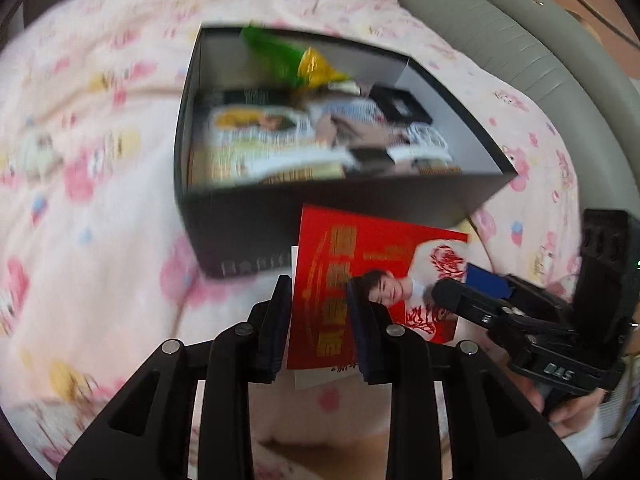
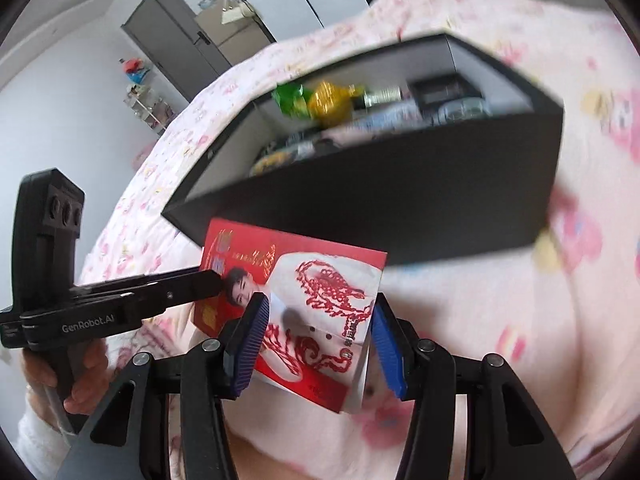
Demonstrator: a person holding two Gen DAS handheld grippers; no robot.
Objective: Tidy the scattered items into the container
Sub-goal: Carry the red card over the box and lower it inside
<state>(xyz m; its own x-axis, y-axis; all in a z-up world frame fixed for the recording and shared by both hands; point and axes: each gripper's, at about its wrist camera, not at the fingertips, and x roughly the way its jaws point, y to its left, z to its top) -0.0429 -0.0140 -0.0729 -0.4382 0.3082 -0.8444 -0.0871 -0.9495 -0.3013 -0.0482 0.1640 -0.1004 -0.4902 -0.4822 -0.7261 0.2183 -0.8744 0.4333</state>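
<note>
**Red packet held by both grippers just below the box's near wall**

Left wrist view: the left gripper [image 1: 320, 322] holds the red packet [image 1: 360, 276] at its left edge, fingers [image 1: 276, 328] closed on it. The right gripper [image 1: 452, 292] enters from the right and grips the opposite end. The black box [image 1: 240, 232], already holding snacks, fills the centre, directly above the packet.

Right wrist view: the right gripper [image 2: 316, 344] clamps the packet [image 2: 320, 280], whose long axis runs lower right to upper left. The box [image 2: 400, 200] lies above; its near wall probably must be cleared. The bedspread [image 2: 500, 320] around is open.
</note>
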